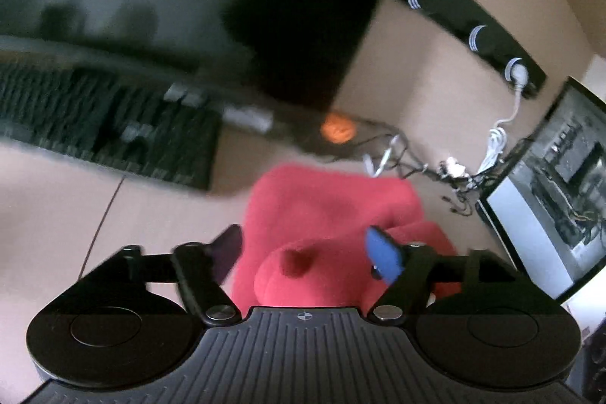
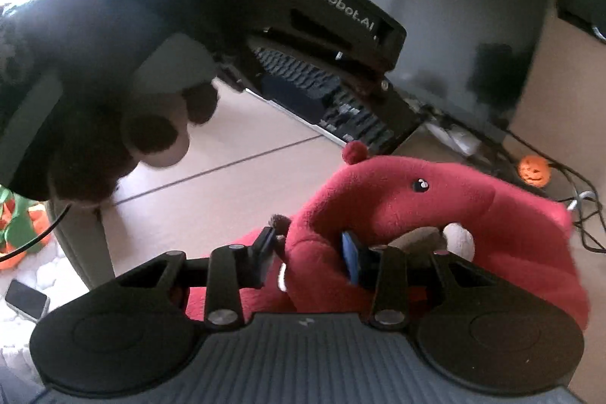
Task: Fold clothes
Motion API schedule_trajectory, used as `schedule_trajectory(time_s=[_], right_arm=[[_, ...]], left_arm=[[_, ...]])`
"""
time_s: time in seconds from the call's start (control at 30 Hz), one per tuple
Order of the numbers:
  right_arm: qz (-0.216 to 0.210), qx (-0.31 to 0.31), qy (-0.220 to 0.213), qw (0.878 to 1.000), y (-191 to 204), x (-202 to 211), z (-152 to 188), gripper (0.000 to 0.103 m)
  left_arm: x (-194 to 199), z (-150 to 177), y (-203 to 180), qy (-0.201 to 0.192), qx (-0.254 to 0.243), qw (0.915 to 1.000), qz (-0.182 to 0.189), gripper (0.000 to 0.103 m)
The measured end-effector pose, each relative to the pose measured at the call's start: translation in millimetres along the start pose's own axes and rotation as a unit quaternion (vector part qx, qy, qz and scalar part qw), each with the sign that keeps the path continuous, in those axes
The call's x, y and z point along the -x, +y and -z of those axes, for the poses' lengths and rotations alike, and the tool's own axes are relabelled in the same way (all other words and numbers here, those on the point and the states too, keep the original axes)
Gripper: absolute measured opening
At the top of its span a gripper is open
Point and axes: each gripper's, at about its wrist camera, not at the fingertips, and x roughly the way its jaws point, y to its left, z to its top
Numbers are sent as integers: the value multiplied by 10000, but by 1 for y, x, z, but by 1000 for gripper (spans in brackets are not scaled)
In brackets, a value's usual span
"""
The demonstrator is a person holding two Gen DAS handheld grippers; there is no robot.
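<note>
A red fleece garment [image 1: 325,211] with a plush animal face lies bunched on the beige desk [image 1: 113,233]. My left gripper [image 1: 303,250] is open, its fingers on either side of a red fold, just above the cloth. In the right wrist view the same red garment [image 2: 397,192] shows a black eye and a white tusk. My right gripper [image 2: 310,252] has its fingers closed in on a thick red fold of it. The left gripper's body [image 2: 303,10], held in a dark glove, hangs over the upper left of that view.
A black keyboard [image 1: 106,124] and a dark monitor [image 1: 265,6] stand behind the garment. A small orange pumpkin [image 2: 534,171], tangled cables [image 1: 454,173] and a power strip [image 1: 473,25] lie at the right. A second screen [image 1: 549,199] stands far right. A phone [image 2: 26,300] lies low left.
</note>
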Motion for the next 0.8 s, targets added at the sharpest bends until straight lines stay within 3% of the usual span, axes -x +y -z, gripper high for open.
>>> schedule_trajectory(time_s=[0.03, 0.13, 0.27, 0.4, 0.57, 0.7, 0.8], right_arm=[[-45, -29, -38, 10000, -2, 6, 0, 50], [-159, -223, -211, 9994, -15, 33, 3, 52], [180, -941, -508, 9941, -50, 93, 14, 65], [819, -2047, -792, 9722, -112, 136, 40, 68], [1475, -3186, -762, 9332, -174, 157, 88, 67], [1678, -3454, -619, 9212, -192, 163, 110, 67], [1815, -3510, -584, 9168, -197, 171, 124, 67]], left_arm=[[-2, 4, 7, 63, 80, 9999, -21, 90], [-17, 20, 21, 386, 204, 9990, -99, 92], [-32, 43, 34, 812, 472, 9955, 113, 93], [-38, 59, 36, 965, 1036, 9879, 627, 94], [-46, 71, 0, 1012, 968, 9854, 971, 95], [-53, 87, -42, 1406, 618, 9755, 1573, 95], [-42, 90, -63, 1407, 309, 9738, 1758, 95]])
